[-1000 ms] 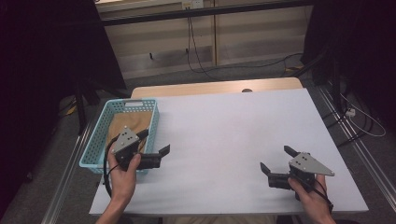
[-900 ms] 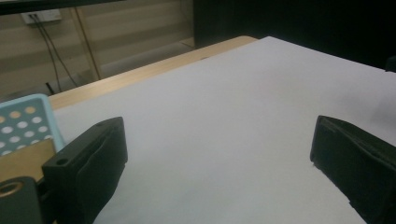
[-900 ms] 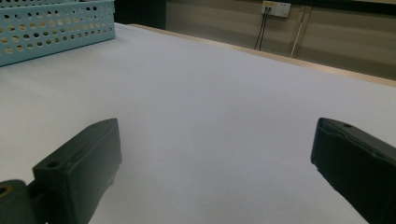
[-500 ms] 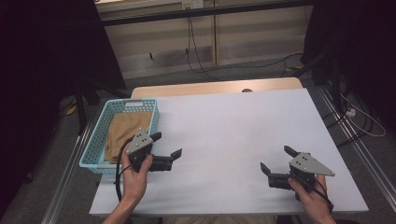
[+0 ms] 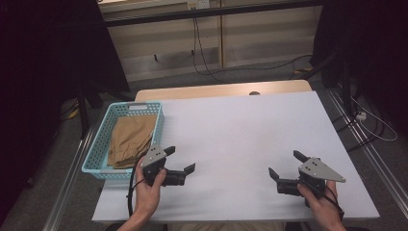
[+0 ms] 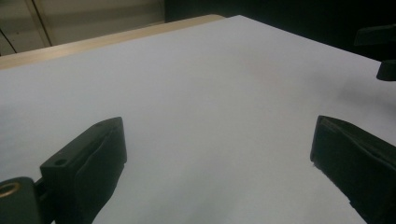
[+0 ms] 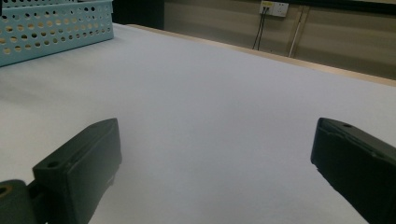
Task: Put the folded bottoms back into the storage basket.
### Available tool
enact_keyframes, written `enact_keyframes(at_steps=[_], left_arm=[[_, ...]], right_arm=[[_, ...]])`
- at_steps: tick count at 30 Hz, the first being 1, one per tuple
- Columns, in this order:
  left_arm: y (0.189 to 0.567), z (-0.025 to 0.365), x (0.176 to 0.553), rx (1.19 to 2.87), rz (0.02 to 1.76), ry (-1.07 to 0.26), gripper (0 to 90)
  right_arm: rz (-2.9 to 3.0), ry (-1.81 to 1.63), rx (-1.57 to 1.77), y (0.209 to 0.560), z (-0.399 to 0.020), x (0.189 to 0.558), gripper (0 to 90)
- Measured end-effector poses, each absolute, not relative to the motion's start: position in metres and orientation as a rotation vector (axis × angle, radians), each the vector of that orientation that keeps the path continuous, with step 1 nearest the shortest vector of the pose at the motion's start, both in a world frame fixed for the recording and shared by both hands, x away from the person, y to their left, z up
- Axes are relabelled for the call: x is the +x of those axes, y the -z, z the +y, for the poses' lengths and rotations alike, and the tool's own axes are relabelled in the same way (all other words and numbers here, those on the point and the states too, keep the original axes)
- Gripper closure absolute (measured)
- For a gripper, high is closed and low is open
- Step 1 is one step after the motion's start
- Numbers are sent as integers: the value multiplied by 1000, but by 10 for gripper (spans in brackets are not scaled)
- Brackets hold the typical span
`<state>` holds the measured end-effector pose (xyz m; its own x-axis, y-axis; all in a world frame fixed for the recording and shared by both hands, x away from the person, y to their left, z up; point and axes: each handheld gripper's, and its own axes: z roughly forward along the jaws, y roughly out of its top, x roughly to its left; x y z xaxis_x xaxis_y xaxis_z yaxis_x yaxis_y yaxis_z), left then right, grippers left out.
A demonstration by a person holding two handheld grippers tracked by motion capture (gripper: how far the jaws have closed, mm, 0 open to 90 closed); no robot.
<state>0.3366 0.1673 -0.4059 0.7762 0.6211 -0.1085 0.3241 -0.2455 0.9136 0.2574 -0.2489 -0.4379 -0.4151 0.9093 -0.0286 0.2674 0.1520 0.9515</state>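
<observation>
From above, a smooth white table carries a perforated light-blue plastic basket at its left edge with folded tan cloth inside, while the left gripper beside the basket and the right gripper near the front right both hover with jaws spread, grasping nothing. Along the left gripper's blocky black jaws lies bare matte tabletop, and along the right gripper's equally parted jaws the basket's hole-dotted wall stands far off at upper left.

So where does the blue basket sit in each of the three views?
High view: blue basket at the table's left edge, tan cloth inside.
Left gripper view: not in it.
Right gripper view: its perforated wall at top left.
Shared landmark: the white tabletop with its wooden far edge.
</observation>
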Motion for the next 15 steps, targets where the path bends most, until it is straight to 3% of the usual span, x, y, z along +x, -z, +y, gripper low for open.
enact_keyframes(at_steps=[7, 12, 15], left_arm=[[420, 165, 328, 1855, 759, -218, 38], [425, 163, 329, 1918, 738, -332, 38], [430, 160, 331, 1938, 767, -315, 38]], right_arm=[[1790, -1282, 1125, 438, -249, 256, 16], [1794, -1280, 1123, 438, -248, 256, 16], [1798, -1283, 1120, 438, -247, 256, 16]])
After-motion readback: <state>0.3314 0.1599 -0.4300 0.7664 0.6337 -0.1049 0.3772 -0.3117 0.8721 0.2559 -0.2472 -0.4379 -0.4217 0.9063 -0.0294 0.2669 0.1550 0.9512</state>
